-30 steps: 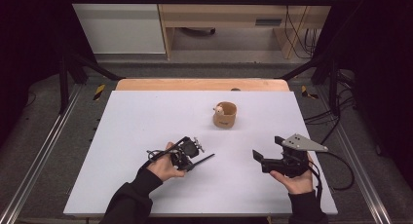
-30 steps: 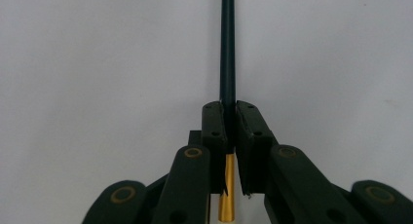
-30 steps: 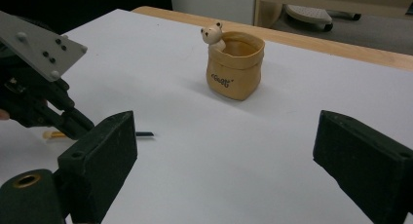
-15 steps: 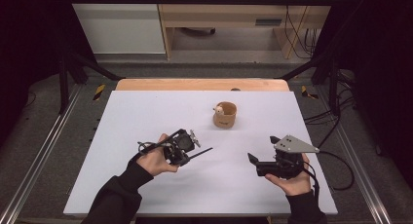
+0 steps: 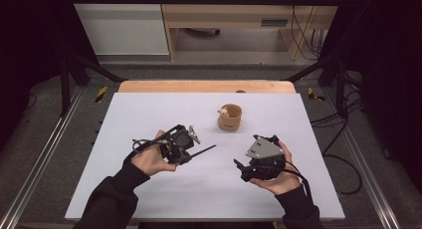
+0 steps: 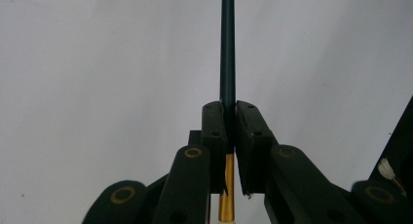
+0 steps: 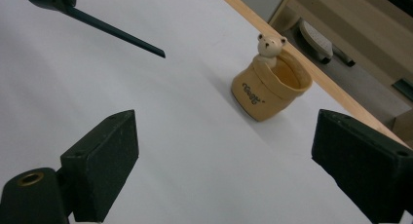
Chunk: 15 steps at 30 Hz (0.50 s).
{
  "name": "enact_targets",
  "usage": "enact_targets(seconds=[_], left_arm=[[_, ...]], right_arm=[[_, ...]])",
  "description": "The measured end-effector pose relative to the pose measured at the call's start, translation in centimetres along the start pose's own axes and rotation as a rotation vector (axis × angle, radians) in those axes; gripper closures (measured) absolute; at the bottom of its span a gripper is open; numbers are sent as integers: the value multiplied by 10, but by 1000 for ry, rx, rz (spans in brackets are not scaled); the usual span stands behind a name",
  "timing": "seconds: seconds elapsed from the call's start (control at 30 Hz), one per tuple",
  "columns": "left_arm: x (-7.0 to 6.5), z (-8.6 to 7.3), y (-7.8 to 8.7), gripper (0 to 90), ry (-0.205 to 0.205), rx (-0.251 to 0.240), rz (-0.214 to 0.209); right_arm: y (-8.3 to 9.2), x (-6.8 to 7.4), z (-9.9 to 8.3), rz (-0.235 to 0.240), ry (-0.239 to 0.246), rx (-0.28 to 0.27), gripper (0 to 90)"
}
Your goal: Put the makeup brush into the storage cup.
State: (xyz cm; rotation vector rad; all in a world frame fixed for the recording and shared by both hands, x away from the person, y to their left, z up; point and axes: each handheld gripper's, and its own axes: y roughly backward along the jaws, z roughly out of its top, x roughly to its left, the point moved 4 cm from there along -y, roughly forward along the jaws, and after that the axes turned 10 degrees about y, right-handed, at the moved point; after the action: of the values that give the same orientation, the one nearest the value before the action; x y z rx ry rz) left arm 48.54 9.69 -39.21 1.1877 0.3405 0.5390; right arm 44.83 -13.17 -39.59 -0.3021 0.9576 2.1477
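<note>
Two grippers work above the white table (image 5: pixel 149 109) in the high view. The left gripper (image 5: pixel 191 152) holds a thin dark brush (image 5: pixel 205 150) whose free end points toward three o'clock, and against the earlier pictures it has lifted off the table and drawn in toward the middle. The right gripper (image 5: pixel 240 168) has slid toward nine o'clock, so both now sit closer to the tan bear cup (image 5: pixel 229 117) standing at twelve o'clock from them. Likely the brush is bound for that cup.

Left gripper view: the jaws are clamped tight on the brush (image 6: pixel 228 63), its gold ferrule (image 6: pixel 226 195) behind them.

Right gripper view: the jaws stand wide apart and empty, with the cup (image 7: pixel 270 87) upright at one o'clock and the brush tip (image 7: pixel 119 36) at eleven.
</note>
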Motion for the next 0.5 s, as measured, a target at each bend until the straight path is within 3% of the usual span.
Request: enact_targets(seconds=[0.23, 0.43, 0.5], left_arm=[[-6, 11, 4, 823, -31, 17, -25], [-20, 31, 9, 823, -50, 15, -29], [-24, 37, 9, 823, -65, 22, -29]], right_arm=[[-2, 8, 5, 2, 102, -14, 130], [0, 12, 3, 17, 161, -39, 167], [0, 15, 3, 19, 205, -44, 191]])
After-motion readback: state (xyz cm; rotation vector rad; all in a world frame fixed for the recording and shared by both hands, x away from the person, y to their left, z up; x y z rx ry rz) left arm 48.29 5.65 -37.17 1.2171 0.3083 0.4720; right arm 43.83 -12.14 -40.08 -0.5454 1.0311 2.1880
